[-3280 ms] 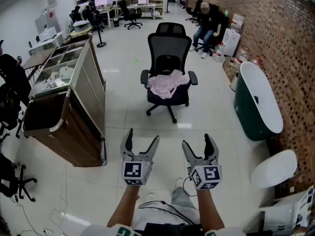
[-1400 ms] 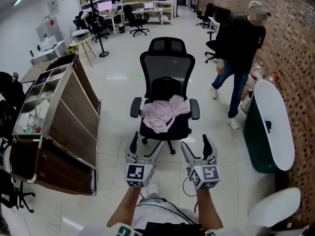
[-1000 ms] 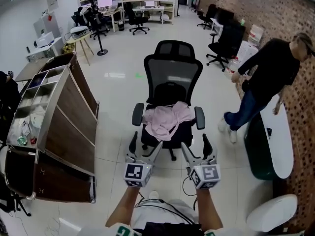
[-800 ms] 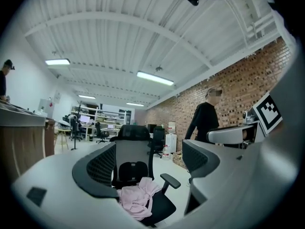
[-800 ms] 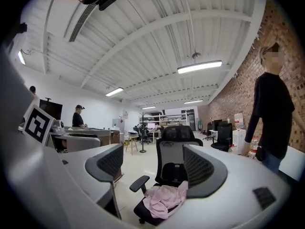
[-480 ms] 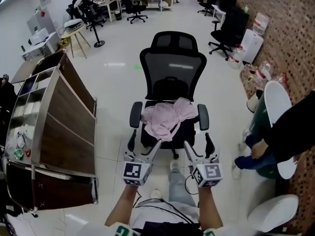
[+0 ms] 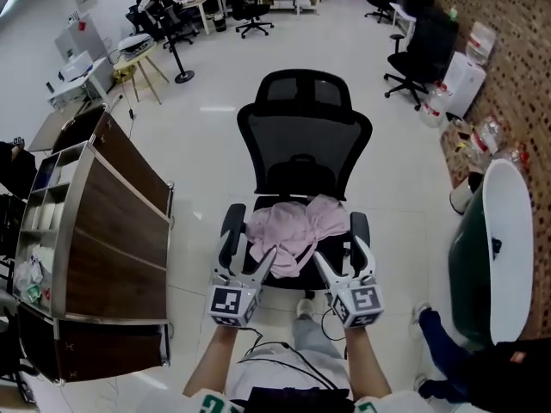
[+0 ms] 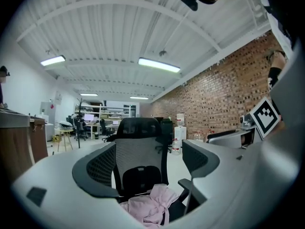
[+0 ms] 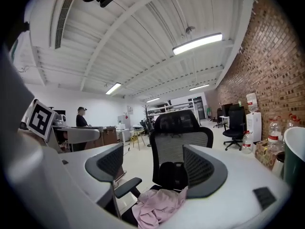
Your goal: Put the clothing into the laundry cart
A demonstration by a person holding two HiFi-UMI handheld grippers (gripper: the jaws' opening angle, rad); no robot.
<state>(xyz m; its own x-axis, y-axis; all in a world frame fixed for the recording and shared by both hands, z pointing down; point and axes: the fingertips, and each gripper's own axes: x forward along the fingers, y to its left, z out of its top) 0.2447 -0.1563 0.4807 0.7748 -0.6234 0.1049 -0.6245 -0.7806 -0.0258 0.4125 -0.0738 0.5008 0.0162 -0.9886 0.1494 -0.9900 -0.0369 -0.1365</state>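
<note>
A crumpled pink garment (image 7: 294,231) lies on the seat of a black mesh office chair (image 7: 305,140). Both grippers hover at the seat's front edge, pointing at it. My left gripper (image 7: 247,262) is open and empty; its view shows the pink garment (image 8: 148,209) low between the jaws, short of the pads (image 8: 101,166). My right gripper (image 7: 341,260) is open and empty too, with the garment (image 9: 159,206) below and ahead of it. The laundry cart (image 7: 112,222), brown-panelled with a metal frame, stands to the left of the chair.
A dark green tub with a white rim (image 7: 504,256) stands at the right by the brick wall. A person (image 7: 482,372) is at the lower right corner. Desks and other office chairs (image 7: 250,7) fill the far end. White tiled floor surrounds the chair.
The view and both grippers have closed in on the chair, so the jaw tips now overlap the seat's front. The person on the right has moved to the lower right corner.
</note>
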